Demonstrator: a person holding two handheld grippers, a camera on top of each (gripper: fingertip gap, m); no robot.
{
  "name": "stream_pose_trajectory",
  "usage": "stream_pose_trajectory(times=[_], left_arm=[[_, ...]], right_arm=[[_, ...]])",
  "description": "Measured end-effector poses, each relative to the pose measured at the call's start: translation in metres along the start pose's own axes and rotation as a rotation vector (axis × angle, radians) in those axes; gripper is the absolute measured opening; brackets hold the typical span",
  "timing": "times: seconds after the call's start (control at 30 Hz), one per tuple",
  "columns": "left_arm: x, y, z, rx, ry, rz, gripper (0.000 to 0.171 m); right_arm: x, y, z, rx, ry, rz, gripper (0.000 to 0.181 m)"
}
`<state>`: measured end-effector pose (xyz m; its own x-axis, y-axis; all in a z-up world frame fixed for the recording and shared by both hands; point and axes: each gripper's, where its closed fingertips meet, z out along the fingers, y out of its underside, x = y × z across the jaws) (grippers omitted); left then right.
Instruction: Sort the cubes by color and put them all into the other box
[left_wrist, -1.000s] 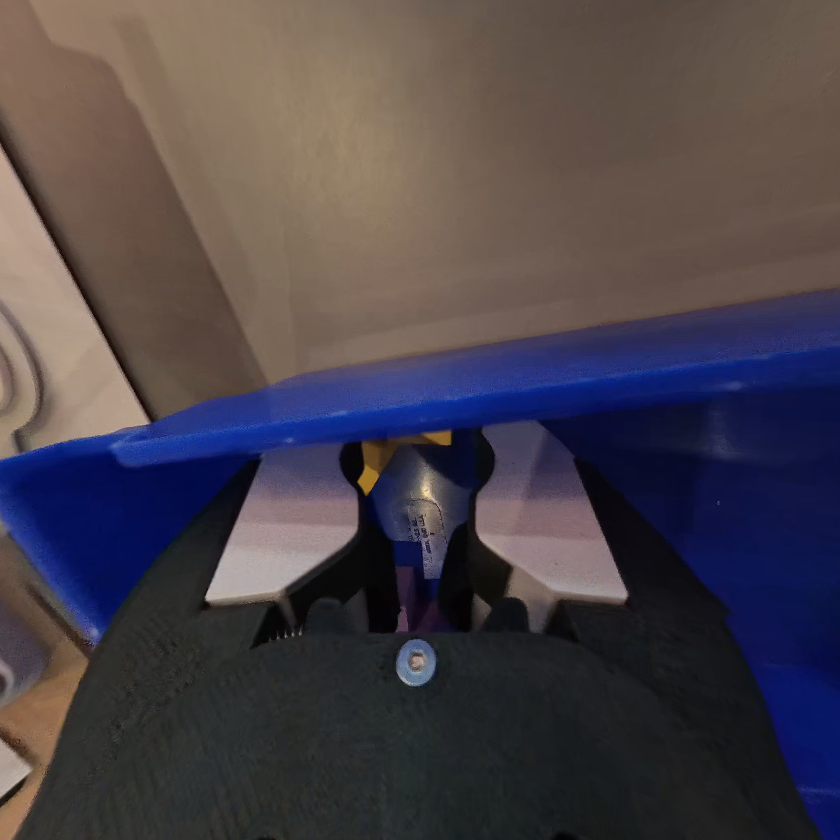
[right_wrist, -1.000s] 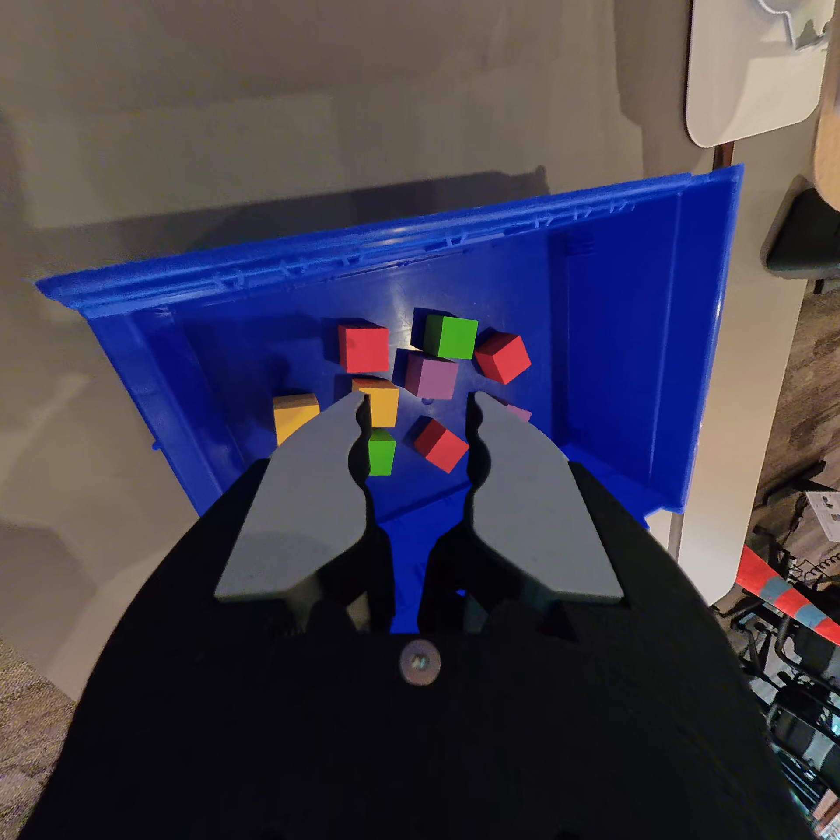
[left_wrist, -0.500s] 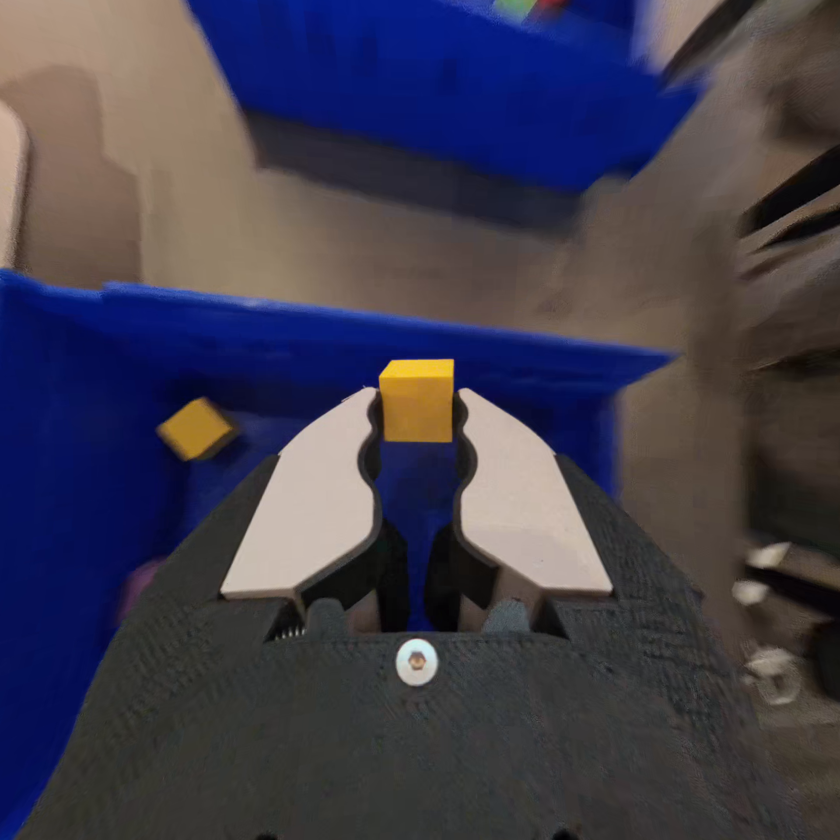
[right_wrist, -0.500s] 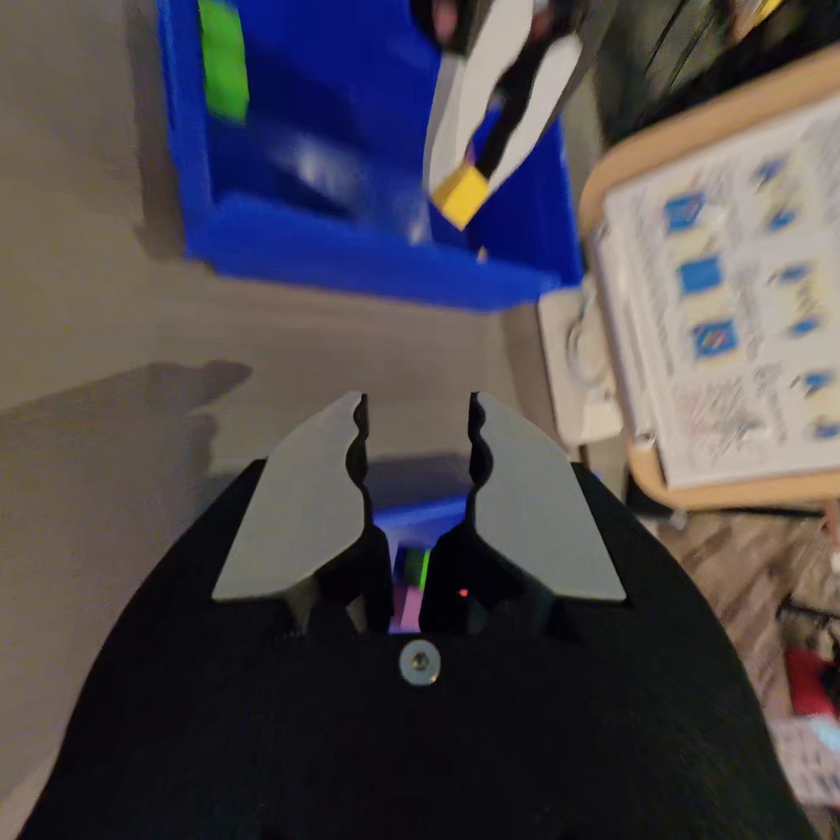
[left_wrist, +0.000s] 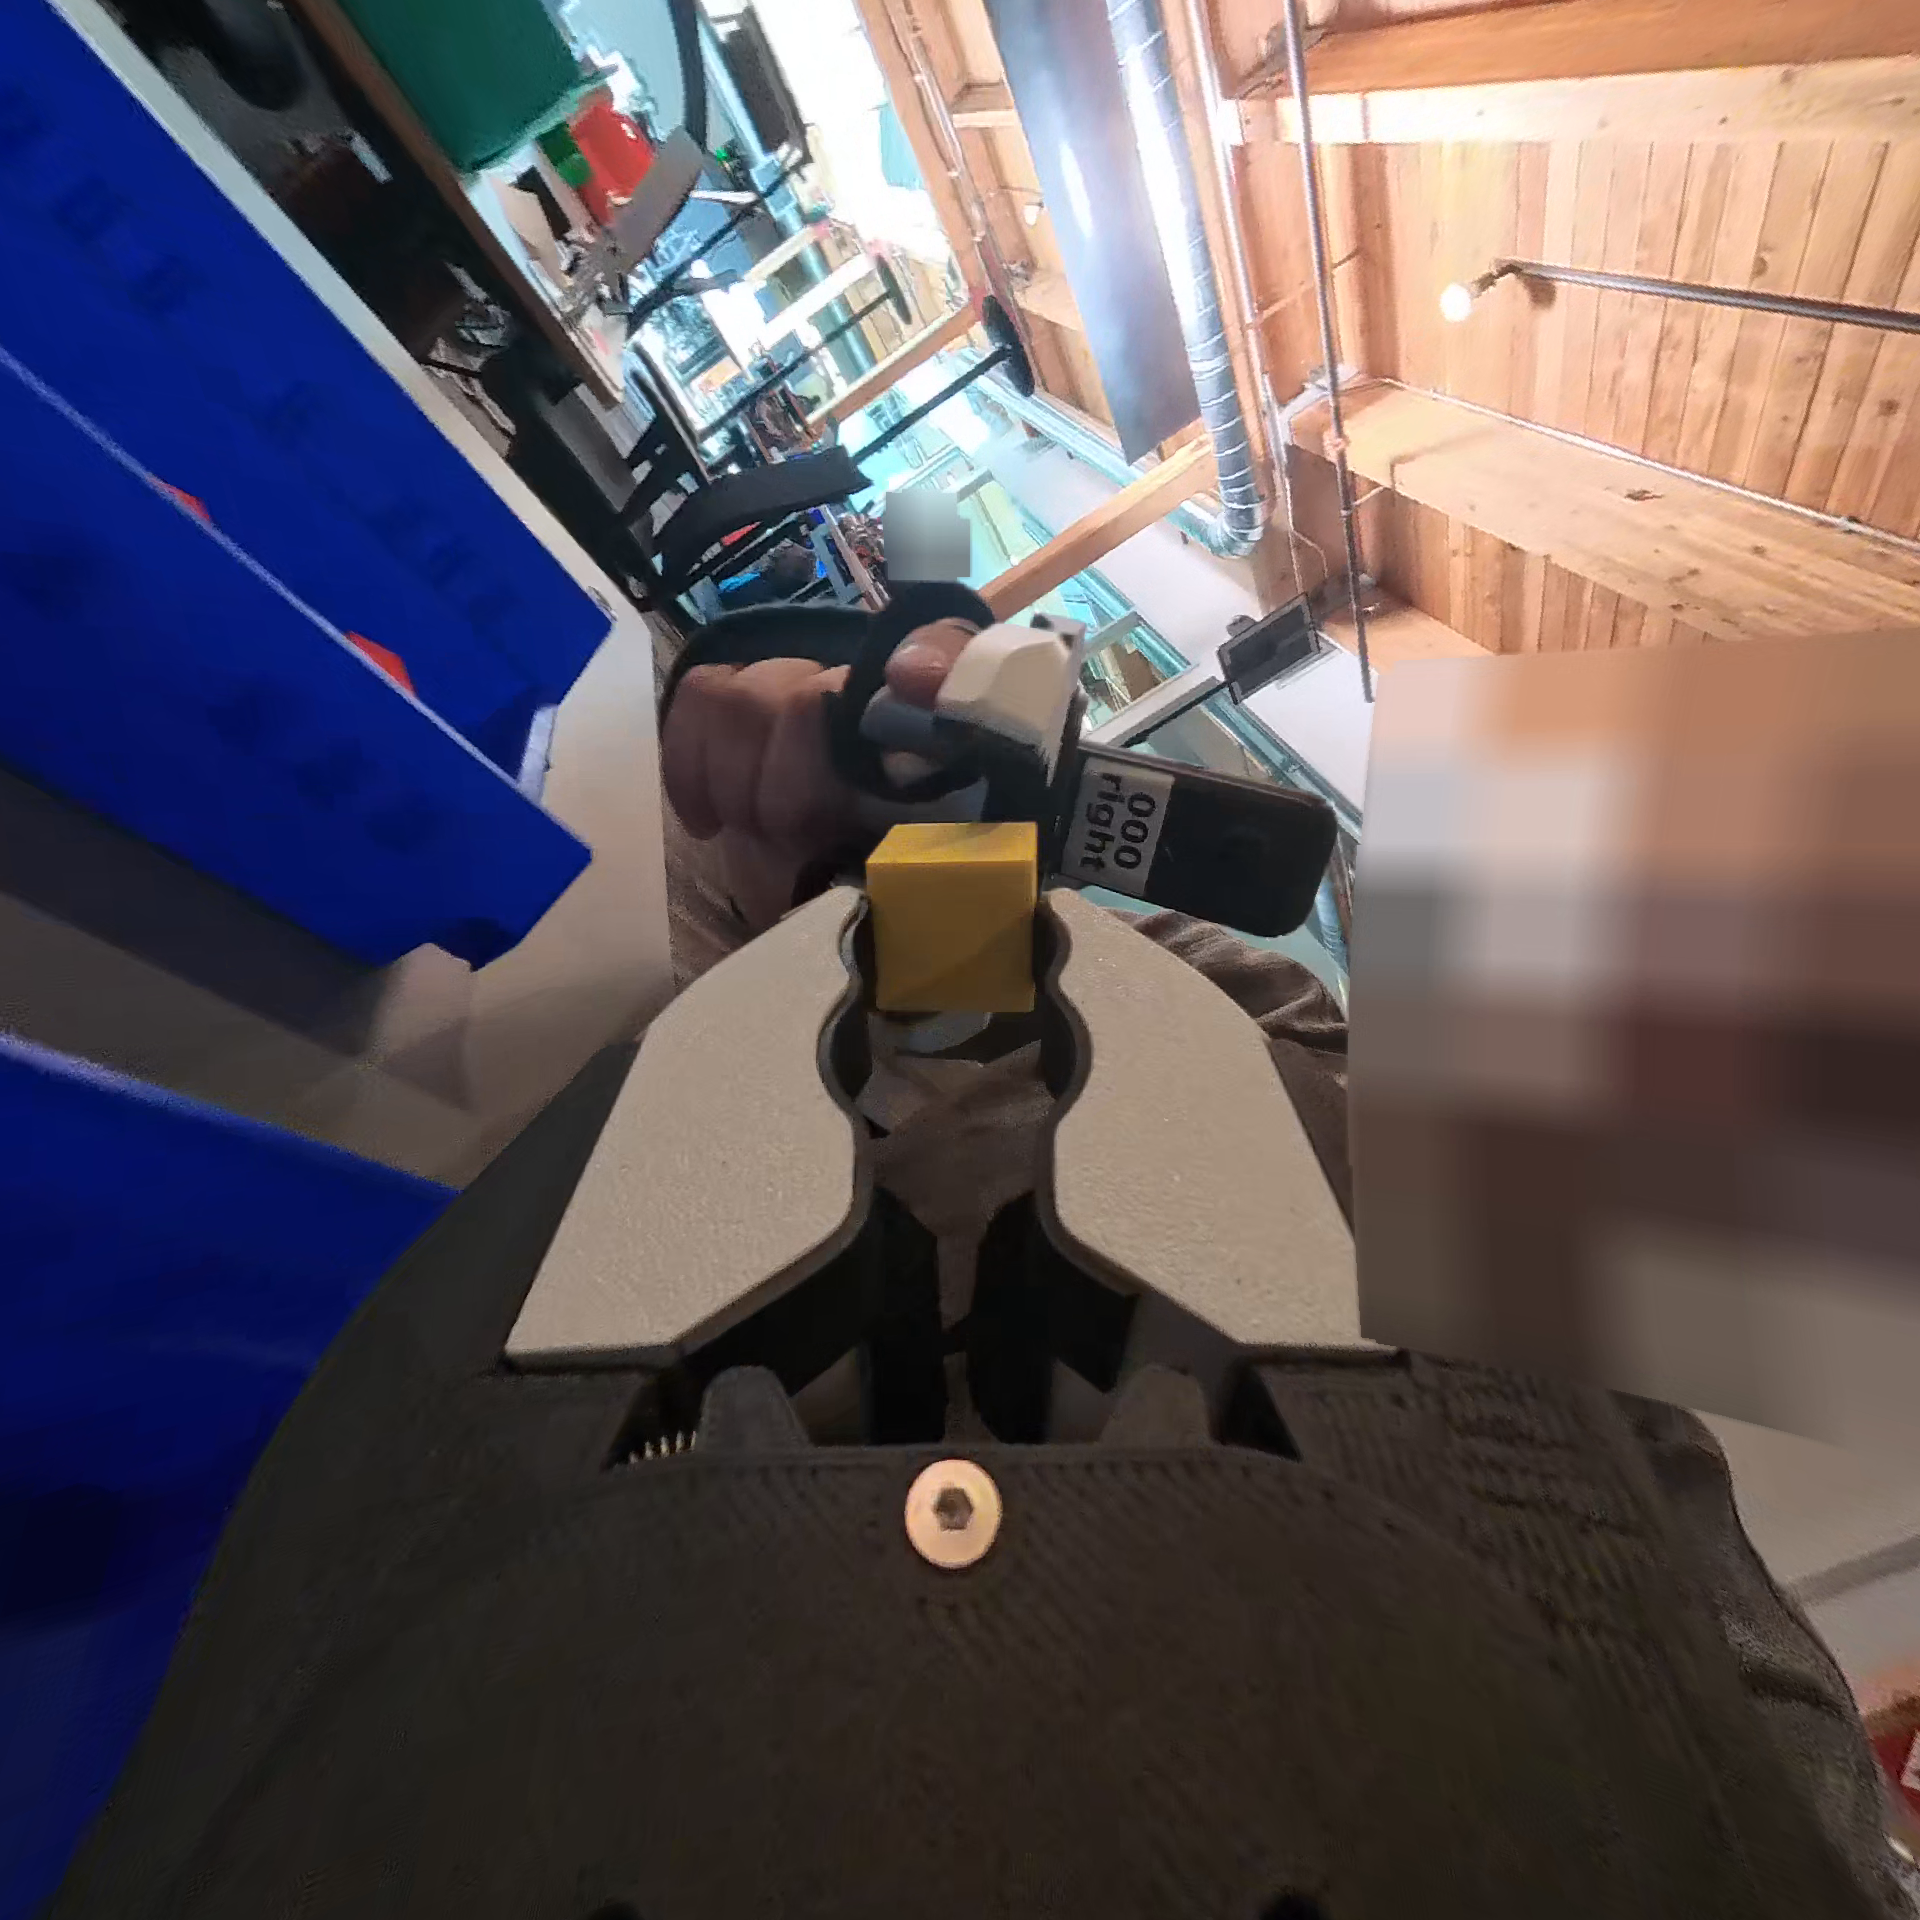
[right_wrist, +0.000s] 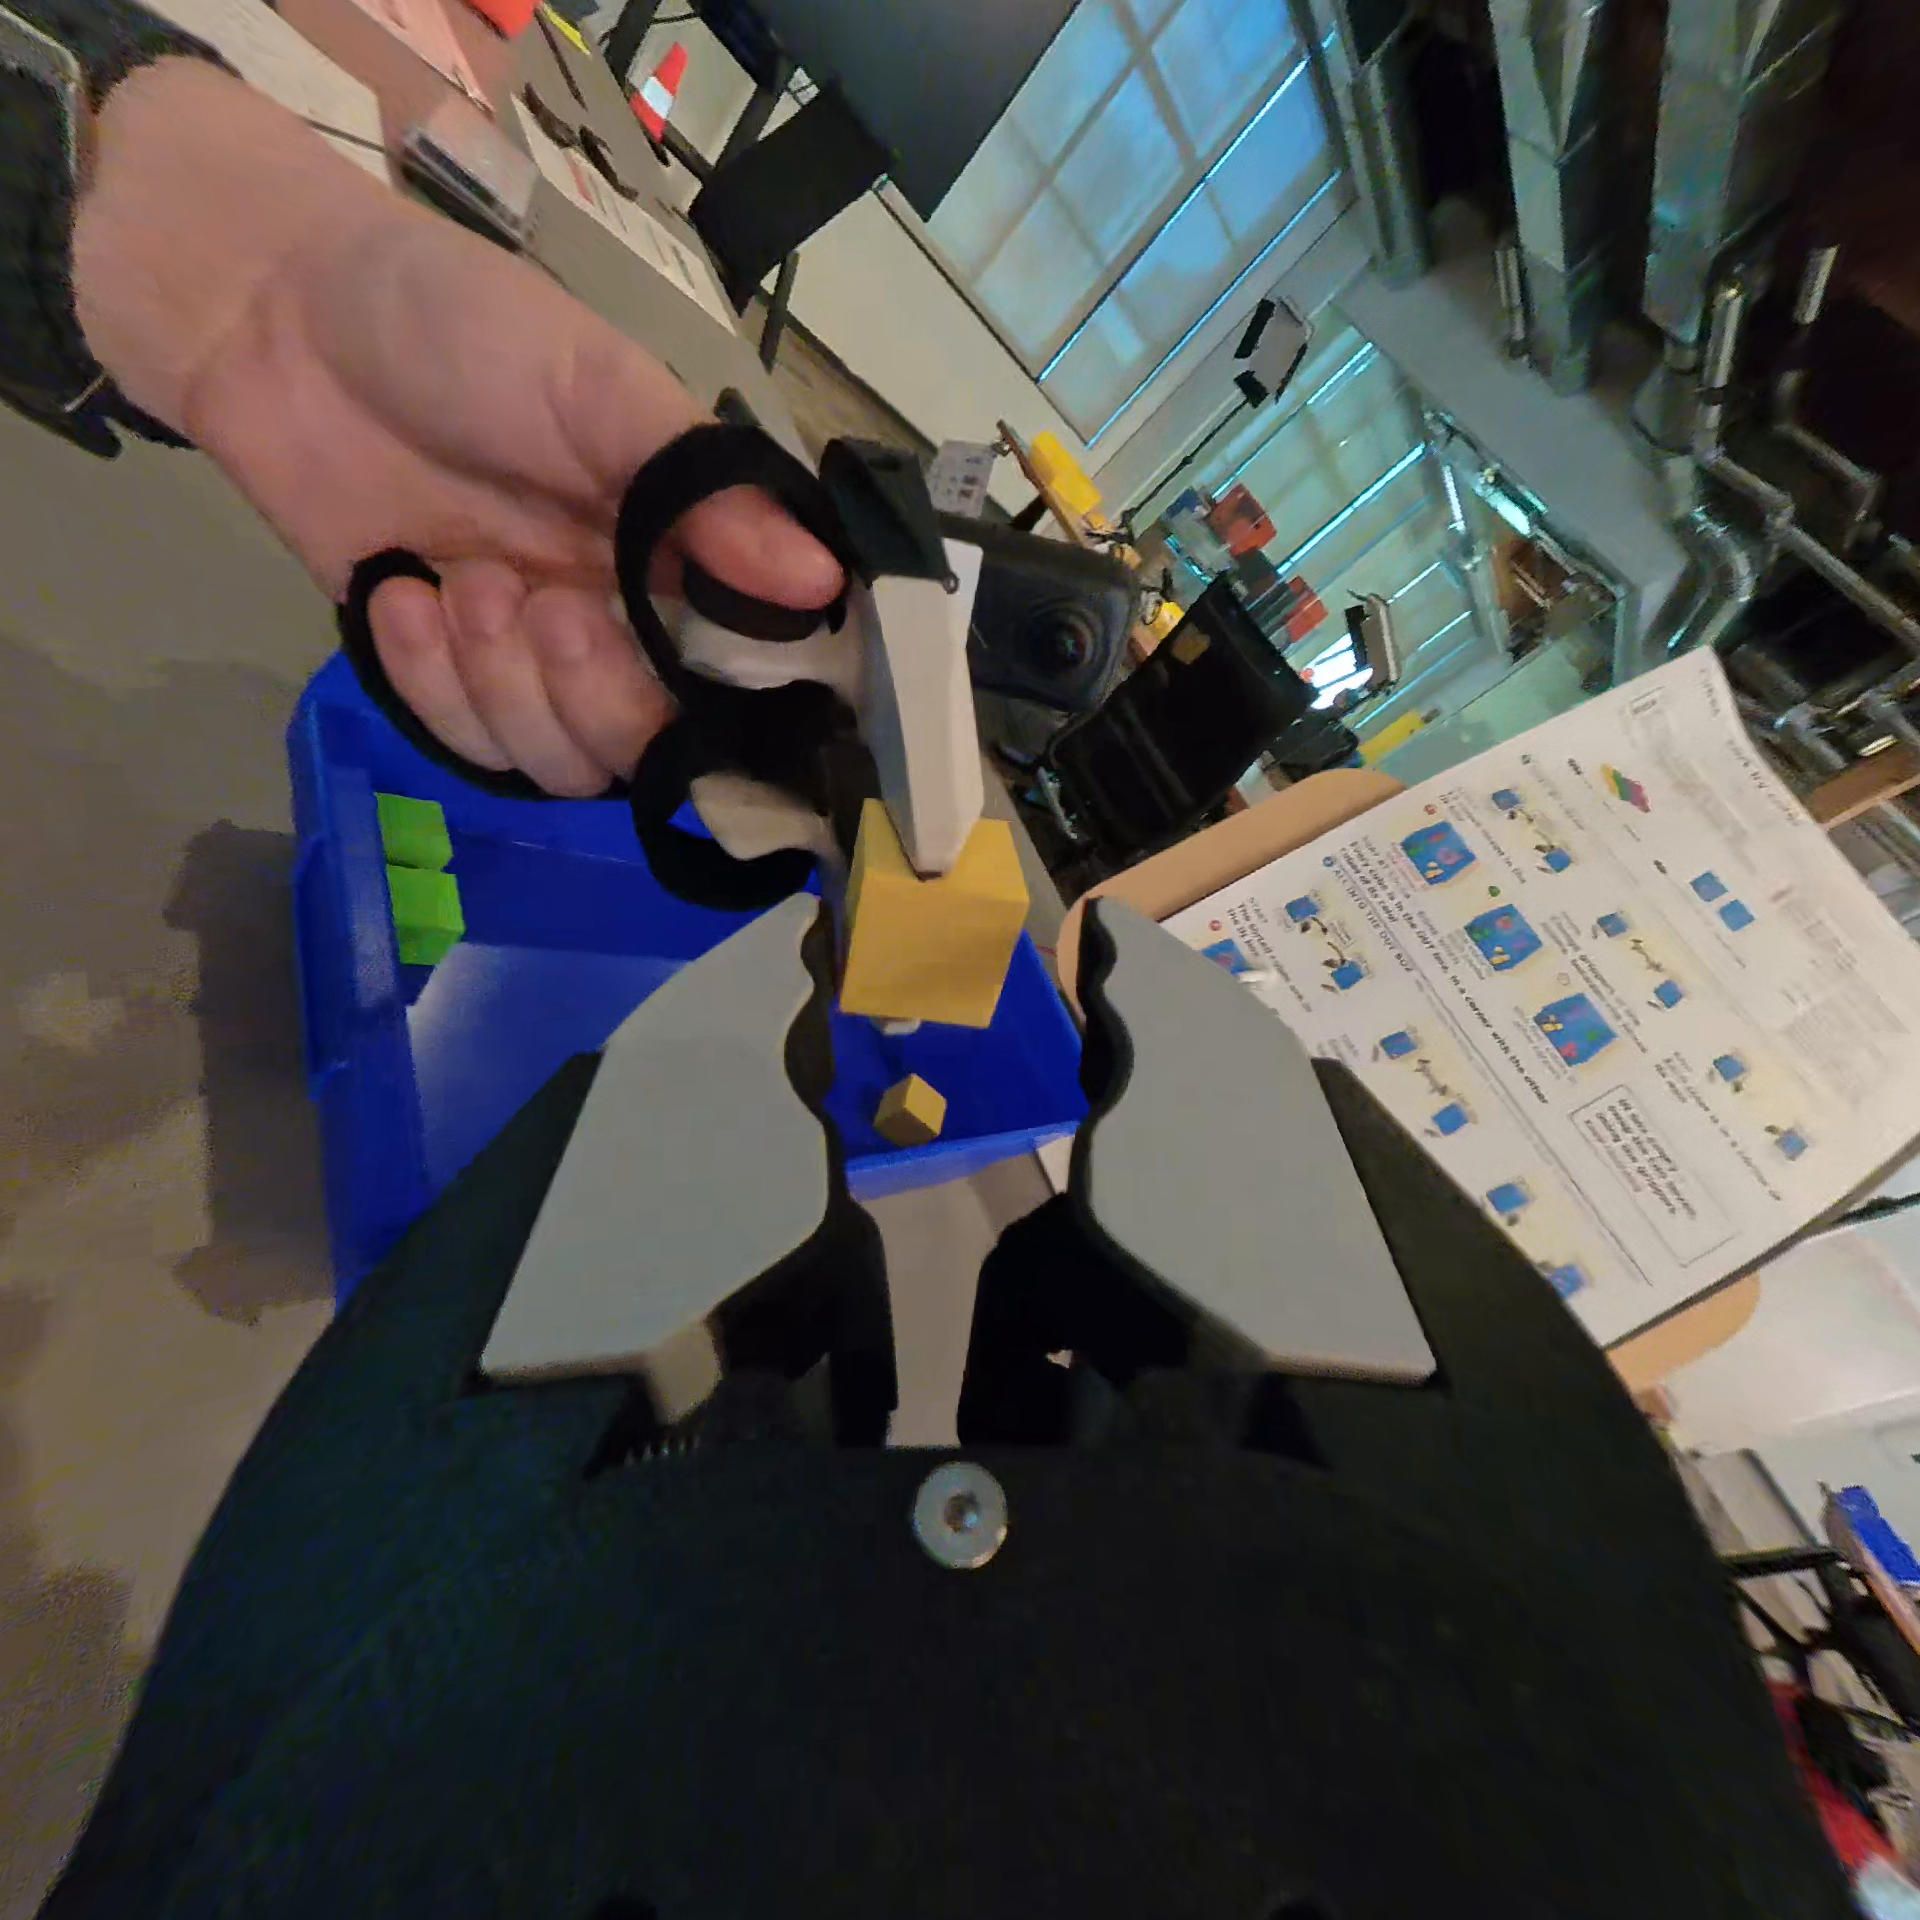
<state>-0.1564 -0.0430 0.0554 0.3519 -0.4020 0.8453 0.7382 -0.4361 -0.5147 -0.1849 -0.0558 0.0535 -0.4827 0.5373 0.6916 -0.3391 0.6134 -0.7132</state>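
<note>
Pinching a smooth yellow cube (left_wrist: 954, 914) at its tips, the left claw (left_wrist: 951, 935) faces a hand (left_wrist: 758, 748) gripping the other tool; blue plastic bins (left_wrist: 260, 582) crowd the left.

From the right, the right claw (right_wrist: 945, 971) gapes released just below that cube, above a blue bin (right_wrist: 353, 935) with green blocks (right_wrist: 421, 878) and, probably, a small yellow block (right_wrist: 910, 1110); a printed sheet (right_wrist: 1558, 997) lies beside it.
</note>
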Motion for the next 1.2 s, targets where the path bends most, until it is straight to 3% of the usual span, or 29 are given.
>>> stream_pose_trajectory(times=[0.07,0.23,0.3,0.33,0.4,0.47,0.53,0.6,0.83,0.97,1.2], left_arm=[[0.004,0.003,0.005,0.002,0.005,0.023,0.03],[0.013,0.004,0.009,-0.01,0.024,0.036,0.029],[0.017,-0.004,0.004,0.039,0.027,0.048,0.048],[0.02,-0.007,-0.001,0.067,0.011,0.066,0.048],[0.02,-0.011,-0.014,0.103,-0.077,0.13,0.046],[0.021,-0.011,-0.028,0.121,-0.164,0.187,0.034],[0.016,-0.007,-0.038,0.115,-0.26,0.226,0.024],[0.01,0.001,-0.041,0.081,-0.34,0.255,0.019],[-0.003,0.008,-0.043,0.093,-0.581,0.426,0.023],[-0.008,0.005,-0.055,0.102,-0.722,0.481,0.023],[0.0,0.007,-0.072,0.095,-0.807,0.544,0.024]], right_arm=[[-0.006,-0.003,0.0,0.003,-0.038,0.009,0.031],[-0.005,-0.01,-0.01,0.016,-0.031,0.035,0.029],[0.003,-0.008,-0.02,0.011,-0.016,0.031,0.029],[0.012,-0.003,-0.027,-0.013,0.002,0.015,0.029],[0.04,0.022,-0.046,-0.12,0.036,-0.009,0.029],[0.072,0.064,-0.067,-0.282,0.003,0.079,0.029],[0.088,0.108,-0.086,-0.456,-0.115,0.24,0.029],[0.094,0.144,-0.099,-0.578,-0.209,0.284,0.029],[0.051,0.275,-0.136,-1.108,-0.511,0.319,0.03],[0.04,0.31,-0.132,-1.209,-0.555,0.278,0.03],[0.04,0.323,-0.132,-1.222,-0.614,0.224,0.03]])
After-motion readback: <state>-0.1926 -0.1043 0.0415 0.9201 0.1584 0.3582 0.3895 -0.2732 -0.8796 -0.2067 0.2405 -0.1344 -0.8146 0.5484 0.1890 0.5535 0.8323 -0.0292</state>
